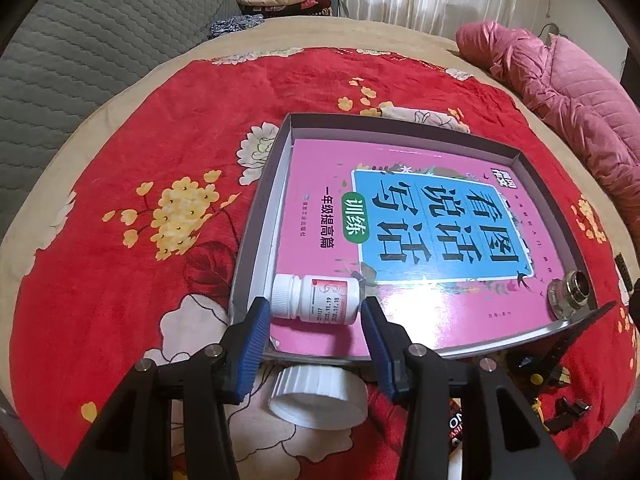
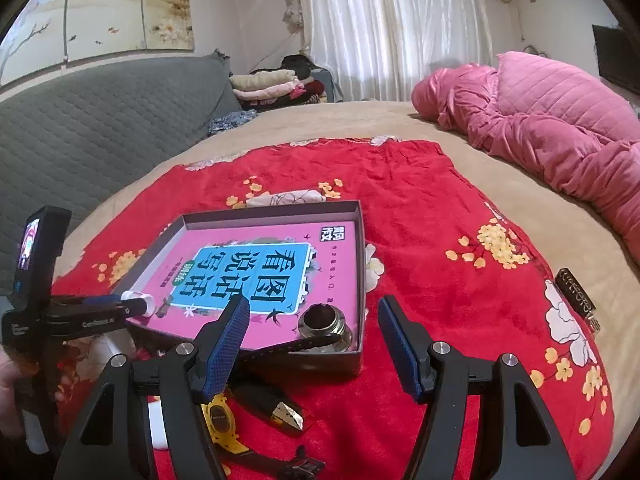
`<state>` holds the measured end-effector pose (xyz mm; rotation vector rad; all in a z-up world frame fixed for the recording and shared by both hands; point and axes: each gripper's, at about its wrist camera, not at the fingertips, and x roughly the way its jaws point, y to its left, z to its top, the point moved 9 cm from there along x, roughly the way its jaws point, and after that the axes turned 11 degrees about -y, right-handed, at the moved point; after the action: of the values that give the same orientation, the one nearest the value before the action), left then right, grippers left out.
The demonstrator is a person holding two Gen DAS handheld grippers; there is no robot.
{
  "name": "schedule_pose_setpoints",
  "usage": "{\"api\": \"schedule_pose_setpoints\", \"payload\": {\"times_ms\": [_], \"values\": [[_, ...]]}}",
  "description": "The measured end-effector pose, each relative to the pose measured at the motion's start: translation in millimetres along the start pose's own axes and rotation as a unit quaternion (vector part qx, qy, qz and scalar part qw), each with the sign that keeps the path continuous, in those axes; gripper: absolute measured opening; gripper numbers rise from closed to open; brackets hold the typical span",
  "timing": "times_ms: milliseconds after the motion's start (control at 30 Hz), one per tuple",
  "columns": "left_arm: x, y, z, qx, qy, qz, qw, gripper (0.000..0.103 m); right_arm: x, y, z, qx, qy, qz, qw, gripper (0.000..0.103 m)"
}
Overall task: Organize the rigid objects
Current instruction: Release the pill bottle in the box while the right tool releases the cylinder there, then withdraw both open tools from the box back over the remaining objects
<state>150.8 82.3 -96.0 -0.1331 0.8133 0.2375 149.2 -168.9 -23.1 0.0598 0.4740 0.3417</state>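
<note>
Bottle (image 1: 316, 299) lies boxed between left tongs' (image 1: 314, 312) apart jaws; right tongs (image 2: 312, 316), gaping empty, likely fetch watch (image 2: 220, 420) next.

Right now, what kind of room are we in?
Most likely a bedroom: a bed under a red flowered blanket, a pink quilt bunched at its far side, and folded clothes stacked by the curtains.

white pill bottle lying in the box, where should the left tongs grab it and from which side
Probably across the labelled body of the white pill bottle, coming down from above. It lies on its side on the pink book, its cap pointing at the box wall, so the round body's near and far sides are free. The open left tongs currently bracket it end to end; turning them a quarter seems safer.
</note>
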Motion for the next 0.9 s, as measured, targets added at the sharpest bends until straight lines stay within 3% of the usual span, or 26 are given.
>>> {"api": "schedule_pose_setpoints", "payload": {"times_ms": [267, 467, 567, 667, 900], "values": [[-9, 2, 3, -0.008, -0.007, -0.012, 0.9999, 0.048, 0, 1, 1, -0.002, -0.002, 0.001, 1.000, 0.068], [-24, -1, 10, -0.009, -0.028, -0.027, 0.9992, 0.049, -4, 1, 4, -0.005, -0.015, -0.004, 1.000, 0.069], [-34, -5, 14, -0.009, -0.044, -0.034, 0.9984, 0.055, -8, 3, 4, -0.009, -0.021, -0.004, 1.000, 0.070], [-45, -11, 18, -0.003, -0.058, -0.046, 0.9973, 0.055, -12, 10, 3, -0.018, -0.026, 0.003, 0.999, 0.075], [-60, -16, 22, 0.001, -0.071, -0.056, 0.9959, 0.055, -24, 23, 5, -0.034, -0.033, 0.010, 0.999, 0.075]]}}
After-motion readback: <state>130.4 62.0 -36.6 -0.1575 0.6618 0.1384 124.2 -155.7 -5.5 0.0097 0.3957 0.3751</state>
